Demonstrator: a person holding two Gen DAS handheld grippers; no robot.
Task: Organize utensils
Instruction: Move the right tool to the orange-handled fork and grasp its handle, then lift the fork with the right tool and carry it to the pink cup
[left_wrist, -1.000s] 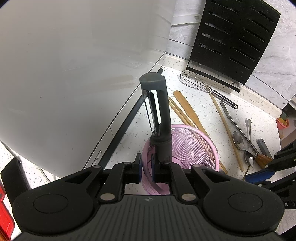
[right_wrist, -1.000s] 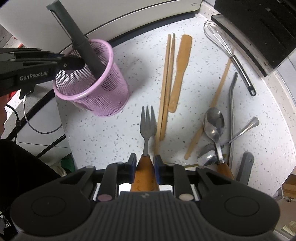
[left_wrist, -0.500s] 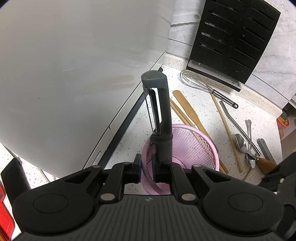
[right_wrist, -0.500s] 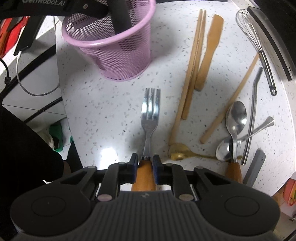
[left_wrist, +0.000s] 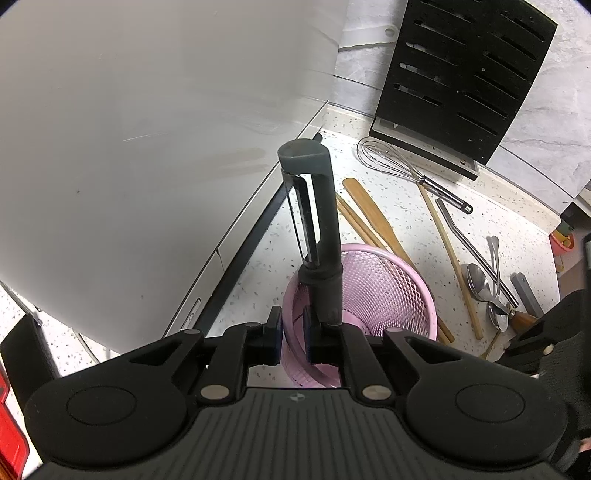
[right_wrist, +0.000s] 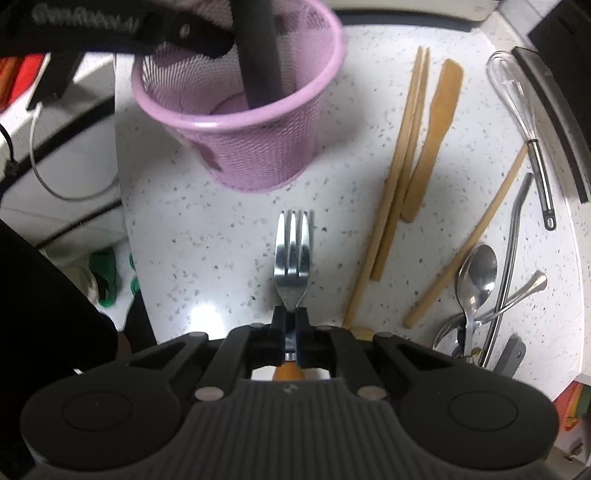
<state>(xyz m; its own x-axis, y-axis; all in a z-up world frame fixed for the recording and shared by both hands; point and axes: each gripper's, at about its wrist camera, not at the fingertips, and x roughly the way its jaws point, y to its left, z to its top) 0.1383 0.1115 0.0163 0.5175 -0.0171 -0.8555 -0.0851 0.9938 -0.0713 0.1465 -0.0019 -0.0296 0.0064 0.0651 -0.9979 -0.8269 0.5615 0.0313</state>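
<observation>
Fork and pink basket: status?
Right gripper shut on fork neck. Left gripper clamps pink basket rim. Peeler stands inside. Path clear.

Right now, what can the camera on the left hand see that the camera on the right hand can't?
Only the left camera shows the tall dark peeler's blade end sticking up out of the cup, the black slotted knife block by the wall, and the big white appliance.

Only the right camera shows the fork, pinched at its neck by the right fingers, and the white cable off the counter edge.

Both show the pink mesh cup, the whisk, the wooden sticks, the wooden spatula and the spoons on the speckled counter.
</observation>
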